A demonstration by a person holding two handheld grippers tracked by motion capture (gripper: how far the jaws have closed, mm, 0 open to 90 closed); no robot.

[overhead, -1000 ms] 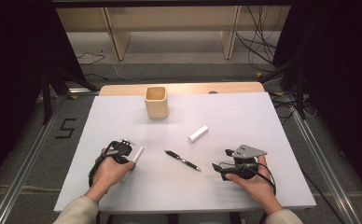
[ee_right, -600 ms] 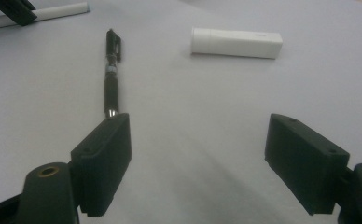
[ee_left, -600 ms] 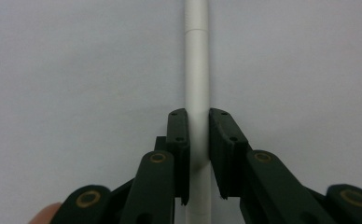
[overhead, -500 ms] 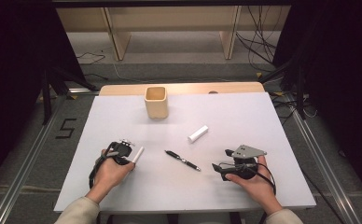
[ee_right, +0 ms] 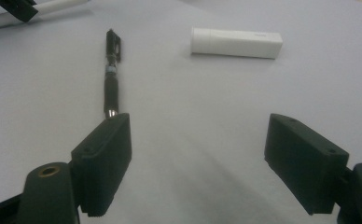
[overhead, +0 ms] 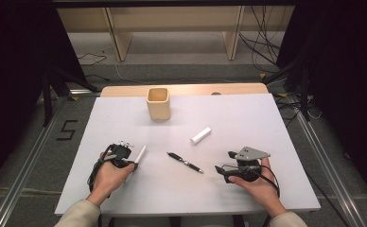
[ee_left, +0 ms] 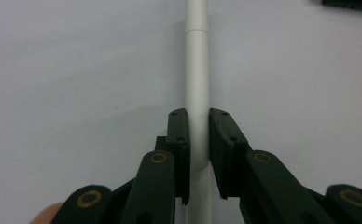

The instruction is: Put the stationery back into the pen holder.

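Two grippers are seen low in the high view. The left gripper (overhead: pixel 130 163), at lower left, is clamped on a white pen (ee_left: pixel 198 93) lying on the white table (overhead: pixel 248 118). The right gripper (ee_right: pixel 198 158), at lower right, is held with jaws wide apart; a black pen (ee_right: pixel 110 77) lies just beyond one jaw.

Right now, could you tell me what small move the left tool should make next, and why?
Probably lift straight up: the left tool is shut on the white pen, which lies flat on the table, and the wooden cup stands empty-looking beyond it.
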